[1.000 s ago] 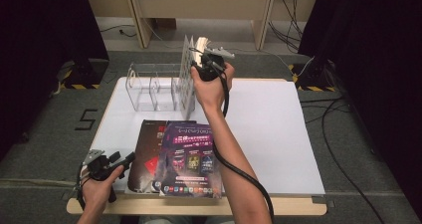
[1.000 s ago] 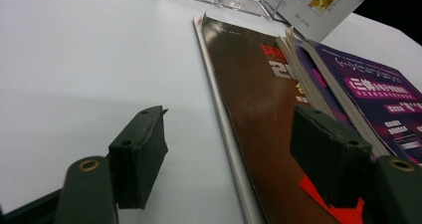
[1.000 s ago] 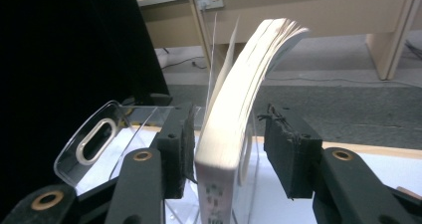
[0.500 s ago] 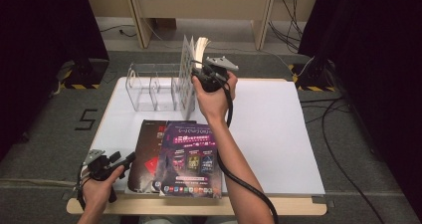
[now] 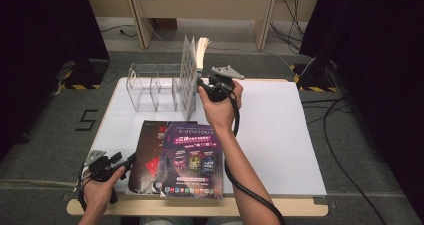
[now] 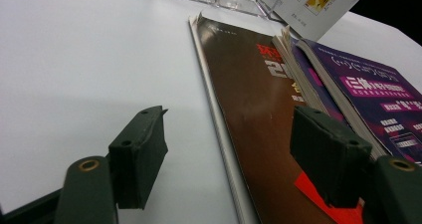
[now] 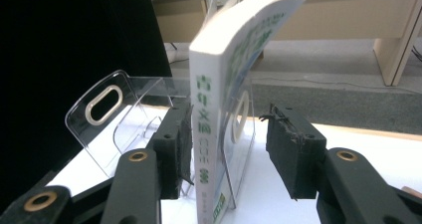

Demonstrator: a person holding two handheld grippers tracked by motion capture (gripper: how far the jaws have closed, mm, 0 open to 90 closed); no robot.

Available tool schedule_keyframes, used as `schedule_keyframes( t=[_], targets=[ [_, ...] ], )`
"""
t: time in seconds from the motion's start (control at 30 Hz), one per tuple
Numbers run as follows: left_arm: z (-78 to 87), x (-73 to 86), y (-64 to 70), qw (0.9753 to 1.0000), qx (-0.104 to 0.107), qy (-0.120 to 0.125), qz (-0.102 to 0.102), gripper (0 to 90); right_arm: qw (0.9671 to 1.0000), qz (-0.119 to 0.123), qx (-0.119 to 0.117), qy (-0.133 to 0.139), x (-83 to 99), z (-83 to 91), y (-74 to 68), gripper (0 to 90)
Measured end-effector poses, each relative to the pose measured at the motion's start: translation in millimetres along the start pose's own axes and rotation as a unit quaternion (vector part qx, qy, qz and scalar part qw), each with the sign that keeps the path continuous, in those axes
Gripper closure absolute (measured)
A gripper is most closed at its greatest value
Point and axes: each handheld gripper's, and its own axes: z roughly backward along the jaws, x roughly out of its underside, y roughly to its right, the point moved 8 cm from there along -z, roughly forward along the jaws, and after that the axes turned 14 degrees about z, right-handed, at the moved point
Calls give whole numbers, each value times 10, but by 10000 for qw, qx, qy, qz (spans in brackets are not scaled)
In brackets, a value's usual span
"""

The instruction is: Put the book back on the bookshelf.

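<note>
Filing step: the white book [image 7: 211, 109] stands in the clear rack [image 5: 150, 85] at the table's twelve o'clock, the right gripper [image 7: 226, 149] released around it; next, the opened left gripper [image 6: 229, 154] takes the brown book [image 6: 249, 109].

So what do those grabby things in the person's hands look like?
Each hand-held tool is black. The left tool and the right tool each carry a grey three-cornered plate on top. Up close, the two dark blocky jaws have flat pads and brass-coloured rivets. A black cable trails from the right tool along the bare forearm. No sleeves show.
</note>
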Motion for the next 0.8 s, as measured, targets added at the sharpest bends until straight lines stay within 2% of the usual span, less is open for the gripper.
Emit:
schedule_keyframes(
  t=[0.13,0.23,0.4,0.8],
  targets=[
    [0,0,3,10000,0,5,-9,294,10000,7,-13,-15,37,34,13,533],
    [-3,2,7,10000,1,6,-13,294,9999,102,4,-16,71,79,16,536],
    [3,-5,1,10000,-17,32,-30,294,9999,99,-102,-66,117,116,-2,539],
    [1,-7,4,10000,9,29,-48,295,9996,42,-134,-260,286,210,55,539]
  ],
)
